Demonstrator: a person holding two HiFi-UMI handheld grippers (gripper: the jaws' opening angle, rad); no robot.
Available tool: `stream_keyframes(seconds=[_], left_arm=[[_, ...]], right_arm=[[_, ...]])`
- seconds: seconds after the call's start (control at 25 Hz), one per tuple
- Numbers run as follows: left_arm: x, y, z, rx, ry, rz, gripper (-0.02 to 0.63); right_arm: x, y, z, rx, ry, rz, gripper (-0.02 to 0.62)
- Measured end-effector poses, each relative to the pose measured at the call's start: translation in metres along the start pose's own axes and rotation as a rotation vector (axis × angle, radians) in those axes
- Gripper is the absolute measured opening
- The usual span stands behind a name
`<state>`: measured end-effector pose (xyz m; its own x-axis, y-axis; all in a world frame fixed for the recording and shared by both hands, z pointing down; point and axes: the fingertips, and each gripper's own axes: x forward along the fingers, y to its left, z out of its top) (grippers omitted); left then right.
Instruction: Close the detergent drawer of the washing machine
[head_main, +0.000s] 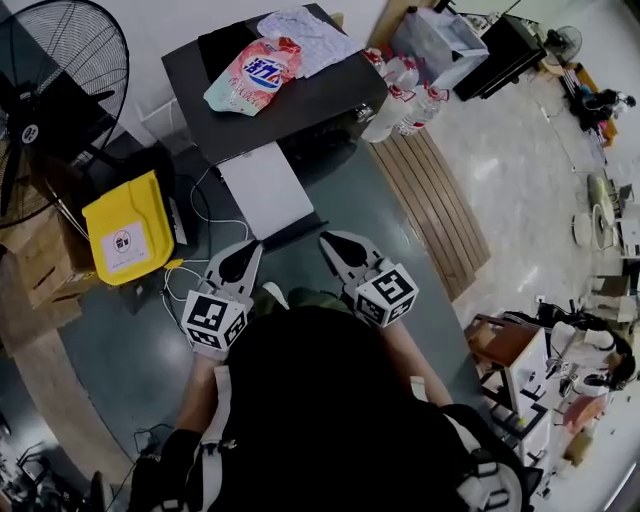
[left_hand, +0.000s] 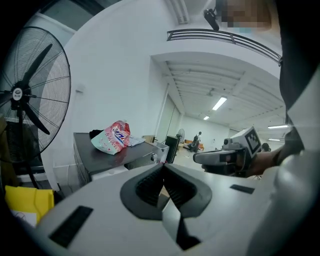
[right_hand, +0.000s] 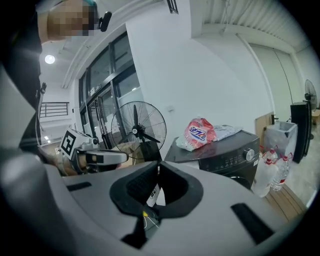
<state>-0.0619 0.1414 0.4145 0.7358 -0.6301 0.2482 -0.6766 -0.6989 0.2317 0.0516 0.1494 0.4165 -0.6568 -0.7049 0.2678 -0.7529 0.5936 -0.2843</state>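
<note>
Grey floor (head_main: 400, 300): one washing machine (head_main: 300, 110), one detergent bag (head_main: 255, 75) atop; left tool (head_main: 250, 250), right tool (head_main: 330, 243) clenched, empty.

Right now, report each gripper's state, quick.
Left gripper: closed, holding nothing.
Right gripper: closed, holding nothing.

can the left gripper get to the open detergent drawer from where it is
Likely yes. The detergent drawer juts out of the washing machine toward the left gripper, and nothing stands between them; the yellow bin sits off to the side. The gripper is shut and empty.
</note>
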Motion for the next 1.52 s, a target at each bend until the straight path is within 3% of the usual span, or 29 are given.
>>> stream_keyframes(seconds=[0.4, 0.8, 1.2, 1.52], left_arm=[[-0.001, 0.049, -0.021, -0.066, 0.047, 0.053, 0.011], [0.02, 0.047, -0.042, -0.106, 0.094, 0.171, 0.011], [0.042, 0.037, -0.092, -0.143, 0.237, 0.256, 0.012], [0.054, 0.037, -0.139, -0.15, 0.365, 0.295, 0.121]], right_arm=[[0.046, -0.012, -0.013, -0.028, 0.122, 0.046, 0.023], [0.055, -0.045, -0.042, -0.089, 0.291, 0.186, 0.023], [0.049, -0.083, -0.083, -0.145, 0.441, 0.281, 0.025], [0.046, -0.105, -0.126, -0.154, 0.56, 0.335, 0.126]])
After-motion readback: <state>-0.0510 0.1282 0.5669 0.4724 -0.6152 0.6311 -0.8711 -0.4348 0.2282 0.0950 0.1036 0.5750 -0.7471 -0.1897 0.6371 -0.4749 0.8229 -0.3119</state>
